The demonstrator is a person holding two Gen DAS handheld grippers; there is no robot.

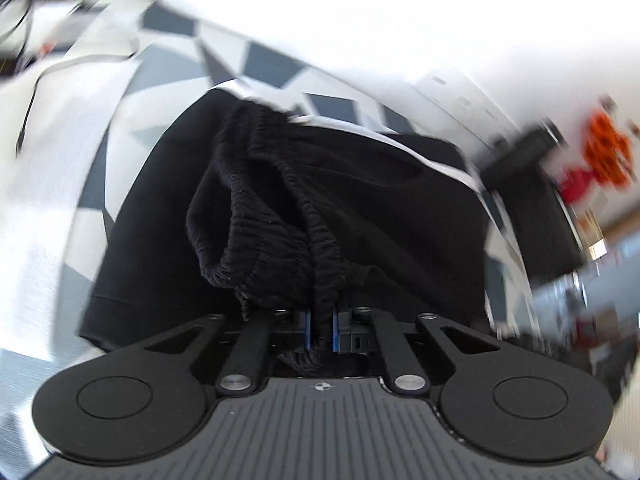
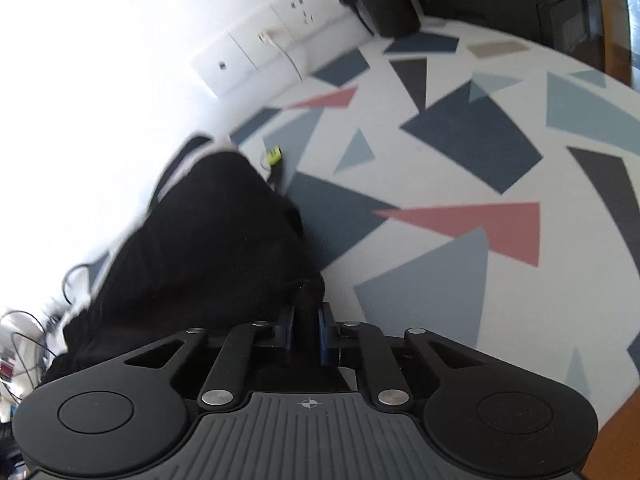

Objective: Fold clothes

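1. Your left gripper (image 1: 321,330) has its jaws clamped on the gathered elastic waistband of a black garment (image 1: 304,200). The waistband bunches up just ahead of the blue pads and the rest of the cloth spreads away from it.

2. Your right gripper (image 2: 307,332) has its jaws pressed together on a fold of the same black garment (image 2: 192,256), which trails off to the left of that gripper.

3. The garment lies partly on the patterned cloth (image 2: 460,200) that covers the surface beneath it; whether that surface is a table or a bed, you cannot tell from these views. Both views are blurred, so how much of the cloth hangs in the air is unclear.

4. As for progress: the garment is bunched and held at two places, not lying as a neat flat stack. That fits either spreading it out for a fold or carrying one part over another mid-fold; the pictures do not settle which.

5. Edges: the wall with its white socket strip (image 2: 260,52) runs close behind the garment, and loose cables (image 1: 80,12) lie to the garment's left by the wall.

6. Open room: the wide stretch of patterned cloth to the right of the garment is bare, and it gives you the most space to lay the cloth down.
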